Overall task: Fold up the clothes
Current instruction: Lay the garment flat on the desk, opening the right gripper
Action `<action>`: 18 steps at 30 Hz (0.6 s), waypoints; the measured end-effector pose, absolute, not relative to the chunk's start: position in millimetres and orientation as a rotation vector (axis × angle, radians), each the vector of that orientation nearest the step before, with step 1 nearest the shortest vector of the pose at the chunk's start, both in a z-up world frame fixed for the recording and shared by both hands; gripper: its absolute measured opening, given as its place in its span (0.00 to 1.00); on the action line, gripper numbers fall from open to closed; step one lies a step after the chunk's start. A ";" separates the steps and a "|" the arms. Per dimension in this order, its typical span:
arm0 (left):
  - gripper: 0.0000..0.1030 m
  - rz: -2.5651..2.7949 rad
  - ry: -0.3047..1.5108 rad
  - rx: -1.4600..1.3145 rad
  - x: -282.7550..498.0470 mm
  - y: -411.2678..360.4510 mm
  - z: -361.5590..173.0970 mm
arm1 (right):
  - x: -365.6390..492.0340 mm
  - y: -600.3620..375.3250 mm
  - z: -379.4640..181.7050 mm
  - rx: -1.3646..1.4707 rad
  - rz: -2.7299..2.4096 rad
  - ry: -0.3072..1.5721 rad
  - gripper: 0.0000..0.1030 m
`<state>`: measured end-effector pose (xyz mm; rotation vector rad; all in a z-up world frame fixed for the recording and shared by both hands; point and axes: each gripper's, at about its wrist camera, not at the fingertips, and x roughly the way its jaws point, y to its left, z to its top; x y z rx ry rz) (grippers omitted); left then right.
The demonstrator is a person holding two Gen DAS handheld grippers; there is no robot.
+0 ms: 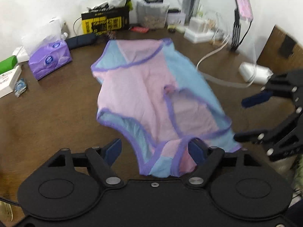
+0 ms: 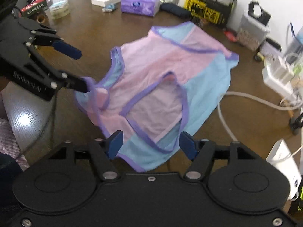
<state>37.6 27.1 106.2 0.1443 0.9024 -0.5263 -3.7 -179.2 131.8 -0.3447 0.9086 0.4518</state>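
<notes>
A small sleeveless top (image 1: 144,94), pink and light blue with purple trim, lies spread on the brown table; it also shows in the right wrist view (image 2: 161,87). My left gripper (image 1: 157,149) is open, its jaws either side of a shoulder strap at the near edge, and one finger touches the strap. It shows at the left of the right wrist view (image 2: 79,70). My right gripper (image 2: 150,143) is open over the garment's near blue edge. It shows at the right of the left wrist view (image 1: 242,119).
Along the back wall stand a purple tissue pack (image 1: 50,59), a yellow and black box (image 1: 106,21), a clear container (image 1: 152,14) and a white power strip (image 1: 198,34). A white cable (image 1: 217,77) and white adapter (image 1: 254,72) lie right of the garment.
</notes>
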 end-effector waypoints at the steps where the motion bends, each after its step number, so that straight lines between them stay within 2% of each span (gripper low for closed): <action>1: 0.76 -0.530 0.889 0.137 38.1 30.1 113.8 | -4.2 -180.1 138.8 -0.346 0.454 0.889 0.70; 6: 0.79 -0.563 0.918 0.150 42.7 30.9 129.7 | 9.6 -171.6 142.7 -0.336 0.488 0.842 0.70; 10: 0.80 -0.433 0.999 0.216 56.9 29.5 98.2 | 21.2 -157.4 109.0 -0.366 0.486 0.902 0.68; 12: 0.76 -0.376 1.042 0.279 64.3 24.8 73.0 | 24.2 -154.5 84.0 -0.356 0.497 0.986 0.53; 13: 0.70 -0.343 1.058 0.333 67.3 20.2 57.9 | 22.7 -155.2 78.1 -0.330 0.511 1.011 0.49; 16: 0.61 -0.340 1.077 0.361 71.0 13.8 40.0 | 16.2 -155.8 69.1 -0.290 0.533 1.041 0.31; 17: 0.59 -0.343 1.083 0.354 71.9 13.2 38.1 | 13.3 -155.1 65.5 -0.285 0.535 1.056 0.20; 18: 0.58 -0.345 1.087 0.353 72.6 11.7 36.0 | 10.7 -155.0 62.7 -0.279 0.535 1.070 0.14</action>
